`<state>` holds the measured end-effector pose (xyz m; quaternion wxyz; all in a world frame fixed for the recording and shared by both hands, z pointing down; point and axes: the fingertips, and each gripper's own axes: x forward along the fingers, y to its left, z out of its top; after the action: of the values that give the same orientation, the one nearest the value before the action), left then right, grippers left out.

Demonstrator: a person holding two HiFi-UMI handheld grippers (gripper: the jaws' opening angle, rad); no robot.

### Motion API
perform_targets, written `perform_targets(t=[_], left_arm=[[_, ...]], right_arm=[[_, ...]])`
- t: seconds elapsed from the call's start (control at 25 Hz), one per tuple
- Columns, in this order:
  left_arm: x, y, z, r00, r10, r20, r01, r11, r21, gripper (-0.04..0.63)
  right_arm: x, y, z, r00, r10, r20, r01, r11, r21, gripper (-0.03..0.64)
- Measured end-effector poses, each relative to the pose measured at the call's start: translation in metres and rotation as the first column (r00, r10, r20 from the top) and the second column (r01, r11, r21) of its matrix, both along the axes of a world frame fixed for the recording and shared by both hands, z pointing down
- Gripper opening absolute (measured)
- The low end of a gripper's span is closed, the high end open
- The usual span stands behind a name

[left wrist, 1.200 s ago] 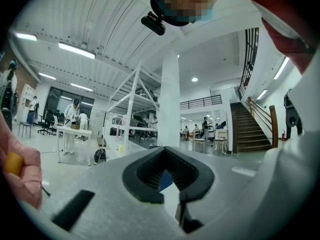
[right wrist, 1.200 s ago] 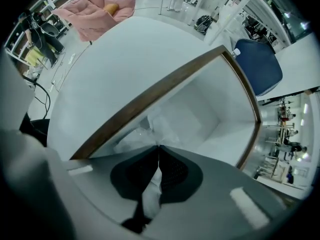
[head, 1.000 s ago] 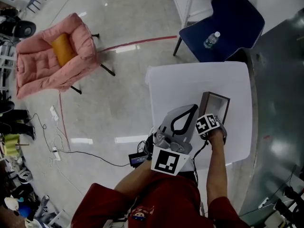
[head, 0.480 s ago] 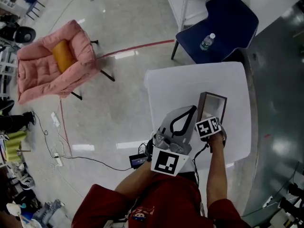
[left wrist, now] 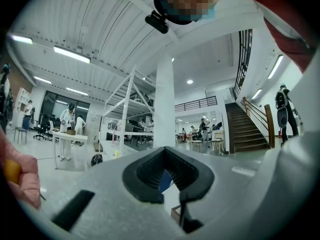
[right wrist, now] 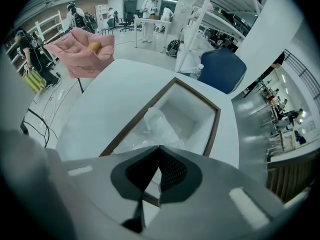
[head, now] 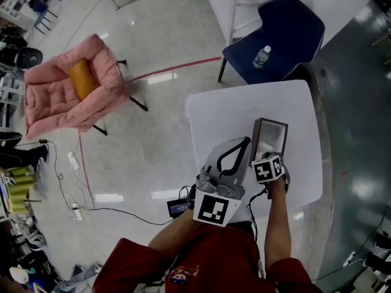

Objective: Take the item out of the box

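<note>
An open box with a brown rim [head: 270, 124] and white inner walls [right wrist: 186, 113] stands on the white table [head: 220, 112]. Inside it lies an item in crinkled clear plastic [right wrist: 154, 126]. My right gripper [right wrist: 159, 148] hangs over the box's near end with its jaws shut. Its tips sit right at the near edge of the plastic, and I cannot tell whether they pinch it. In the head view the marker cube [head: 267, 168] covers those tips. My left gripper [left wrist: 164, 149] is shut on nothing, raised left of the box and pointing out into the hall.
A blue chair [head: 287, 29] with a water bottle [head: 259, 57] on it stands beyond the table's far edge. Far to the left is a pink cushioned chair [head: 67, 90]. Cables [head: 73, 182] run over the glossy floor on the left.
The head view has shifted slightly. The right gripper's marker cube has edged a little toward the box's near end. The left gripper has held its place.
</note>
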<state>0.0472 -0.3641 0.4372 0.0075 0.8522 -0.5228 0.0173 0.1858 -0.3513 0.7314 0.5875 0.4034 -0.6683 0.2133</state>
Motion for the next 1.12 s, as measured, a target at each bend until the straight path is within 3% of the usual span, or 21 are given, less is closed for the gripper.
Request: perform_targets(t=[0.56,1.12], left_arm=[[0.01,0.022,-0.024,0.999,0.029,0.035,-0.03,0.998,0.048,0.002],[0.016,0.049,-0.057,0.995,0.069,0.069,-0.077,0.99,0.121,0.002]], right_arm=[[0.002,0.01,-0.047,0.991,0.042,0.124,-0.064,0.982,0.178,0.002],[-0.009,0.023,-0.14,0.96,0.057,0.275,-0.162,0.911,0.379,0.002]])
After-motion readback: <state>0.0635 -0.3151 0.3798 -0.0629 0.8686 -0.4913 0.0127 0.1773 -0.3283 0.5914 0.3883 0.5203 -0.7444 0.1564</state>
